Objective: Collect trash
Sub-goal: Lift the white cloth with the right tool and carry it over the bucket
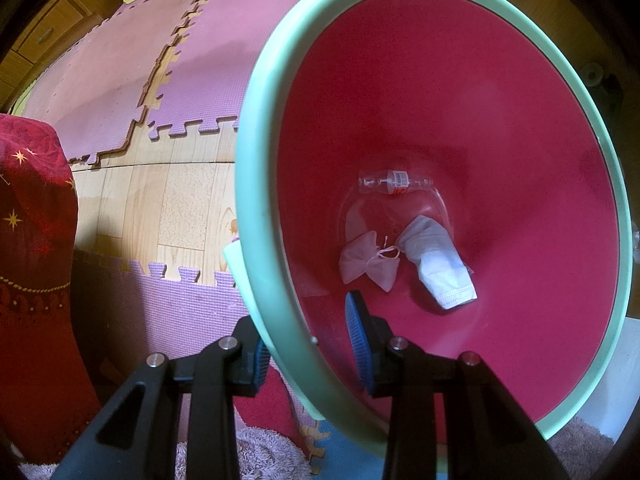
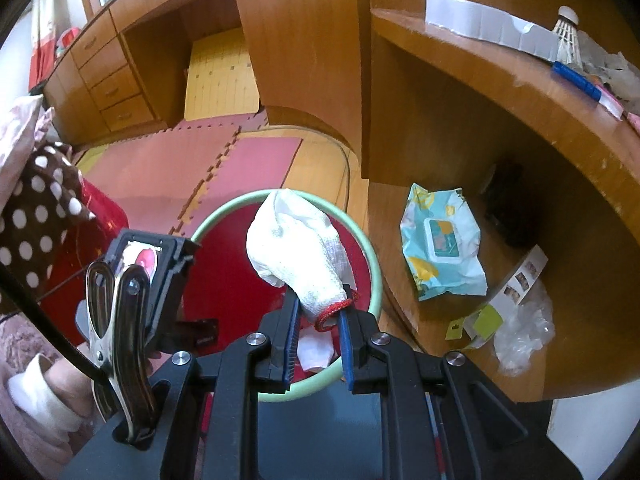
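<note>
Left wrist view: left gripper [image 1: 308, 344] pinches the bin rim [image 1: 256, 280], steadying the bin's mouth — a mask [image 1: 440, 264] lies inside.

Right wrist view: right gripper [image 2: 318, 344] clamps a white glove [image 2: 296, 248] by its cuff above the bin [image 2: 374, 276], probably for dropping.

The bin [image 1: 256, 184] has a mint-green rim and a crimson inside. The glove [image 2: 300, 256] is white with a red cuff; the wipes pack [image 2: 440, 248] is turquoise with yellow.

Knitted cloth glove [image 2: 298, 248], glossy plastic bin [image 2: 370, 264]
</note>
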Demonstrator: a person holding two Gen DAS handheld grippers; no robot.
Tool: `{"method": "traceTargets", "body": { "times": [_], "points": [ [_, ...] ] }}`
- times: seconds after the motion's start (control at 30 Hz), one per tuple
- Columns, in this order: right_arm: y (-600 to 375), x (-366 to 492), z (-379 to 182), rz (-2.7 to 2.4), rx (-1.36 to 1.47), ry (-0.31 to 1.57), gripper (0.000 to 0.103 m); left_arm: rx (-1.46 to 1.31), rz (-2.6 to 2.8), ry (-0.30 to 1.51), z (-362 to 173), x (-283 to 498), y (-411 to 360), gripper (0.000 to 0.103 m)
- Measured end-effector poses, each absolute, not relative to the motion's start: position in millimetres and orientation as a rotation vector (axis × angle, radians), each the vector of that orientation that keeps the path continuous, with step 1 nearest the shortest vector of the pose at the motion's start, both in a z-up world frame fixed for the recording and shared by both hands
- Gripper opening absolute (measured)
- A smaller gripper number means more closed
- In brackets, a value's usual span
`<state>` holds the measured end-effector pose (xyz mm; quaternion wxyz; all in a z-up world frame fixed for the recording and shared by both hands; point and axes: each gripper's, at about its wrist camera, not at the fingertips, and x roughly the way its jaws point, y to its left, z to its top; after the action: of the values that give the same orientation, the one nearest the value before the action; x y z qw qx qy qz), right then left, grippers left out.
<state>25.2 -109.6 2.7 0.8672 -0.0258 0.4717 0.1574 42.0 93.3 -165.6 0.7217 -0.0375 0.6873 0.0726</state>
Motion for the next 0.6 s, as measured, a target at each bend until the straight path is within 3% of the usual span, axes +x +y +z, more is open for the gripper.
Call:
{"method": "traceTargets", "body": {
  "times": [0.6],
  "points": [
    [-82.8, 28.9, -50.9, 0.354, -0.152, 1.118, 0.018, -0.083, 0.16, 1.518, -165.5, 42.0, 93.3, 0.036]
  ]
}}
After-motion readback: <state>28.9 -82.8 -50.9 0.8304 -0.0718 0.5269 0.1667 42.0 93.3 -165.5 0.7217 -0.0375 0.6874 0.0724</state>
